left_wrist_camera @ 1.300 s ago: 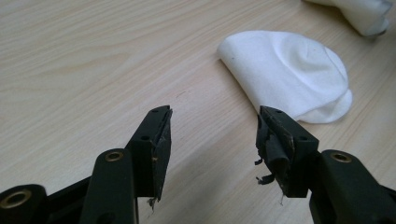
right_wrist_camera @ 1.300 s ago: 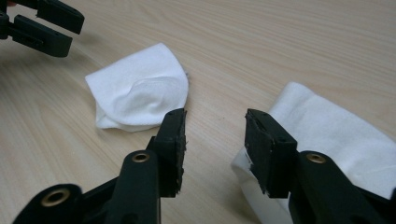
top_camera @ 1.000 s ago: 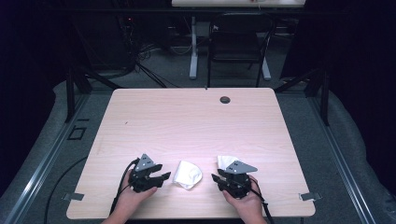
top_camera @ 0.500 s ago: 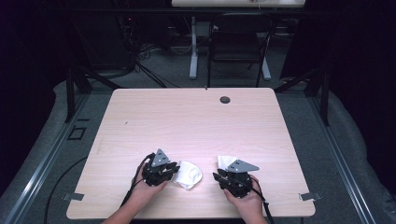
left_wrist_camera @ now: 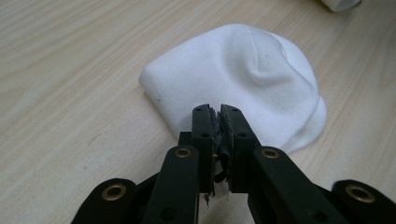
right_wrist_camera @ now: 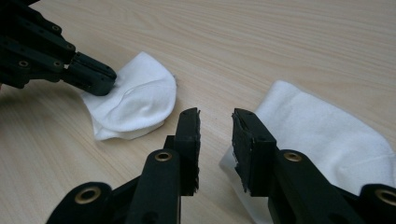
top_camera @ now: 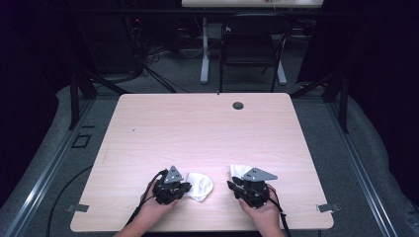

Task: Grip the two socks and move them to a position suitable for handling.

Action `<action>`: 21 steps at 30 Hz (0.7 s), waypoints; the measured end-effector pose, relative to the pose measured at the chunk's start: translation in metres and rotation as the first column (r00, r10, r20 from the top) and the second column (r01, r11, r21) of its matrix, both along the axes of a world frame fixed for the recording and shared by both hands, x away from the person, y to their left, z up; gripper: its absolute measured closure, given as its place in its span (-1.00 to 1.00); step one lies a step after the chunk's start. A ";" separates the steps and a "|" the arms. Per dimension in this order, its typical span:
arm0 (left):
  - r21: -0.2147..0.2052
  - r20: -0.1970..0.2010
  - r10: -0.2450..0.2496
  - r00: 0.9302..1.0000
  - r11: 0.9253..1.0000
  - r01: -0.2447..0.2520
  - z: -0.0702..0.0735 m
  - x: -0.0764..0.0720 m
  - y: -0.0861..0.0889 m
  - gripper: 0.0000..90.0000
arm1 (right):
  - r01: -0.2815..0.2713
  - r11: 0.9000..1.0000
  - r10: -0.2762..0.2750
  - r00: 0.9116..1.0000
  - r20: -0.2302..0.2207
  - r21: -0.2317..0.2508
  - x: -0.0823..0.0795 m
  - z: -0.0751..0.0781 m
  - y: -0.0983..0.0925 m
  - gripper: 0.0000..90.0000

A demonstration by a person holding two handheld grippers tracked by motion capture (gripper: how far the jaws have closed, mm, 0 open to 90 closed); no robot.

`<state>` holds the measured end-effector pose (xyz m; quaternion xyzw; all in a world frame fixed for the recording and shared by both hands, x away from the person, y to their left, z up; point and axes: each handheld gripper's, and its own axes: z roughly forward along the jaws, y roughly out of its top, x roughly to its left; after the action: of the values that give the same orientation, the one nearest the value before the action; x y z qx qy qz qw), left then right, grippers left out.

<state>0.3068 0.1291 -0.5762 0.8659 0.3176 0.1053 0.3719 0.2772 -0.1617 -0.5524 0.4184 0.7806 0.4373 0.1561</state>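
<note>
Gripping tongs: left tongs (left_wrist_camera: 220, 114) have just been closing, now clamped on the rounded white cloth (left_wrist_camera: 243, 74).
Right tongs (right_wrist_camera: 215, 122): held partly open, empty, just beside that cloth, over a second white cloth (right_wrist_camera: 322, 135).
Desk (top_camera: 197, 128): both cloths lie near its front edge.

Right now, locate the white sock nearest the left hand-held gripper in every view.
High view: the white sock lies bottom centre, at the left hand-held gripper.
Left gripper view: centre, ahead of the shut jaws.
Right gripper view: left of centre.
Shared landmark: the second sock.
</note>
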 end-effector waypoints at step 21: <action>-0.029 -0.052 0.018 0.998 0.999 -0.020 0.007 -0.017 0.005 0.78 | 0.134 0.991 -0.134 0.990 0.043 0.001 0.012 0.006 -0.030 0.71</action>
<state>0.2899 0.1338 -0.5693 0.8597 0.3369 0.0818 0.3751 0.2888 -0.1917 -0.5465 0.4603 0.7475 0.4341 0.2021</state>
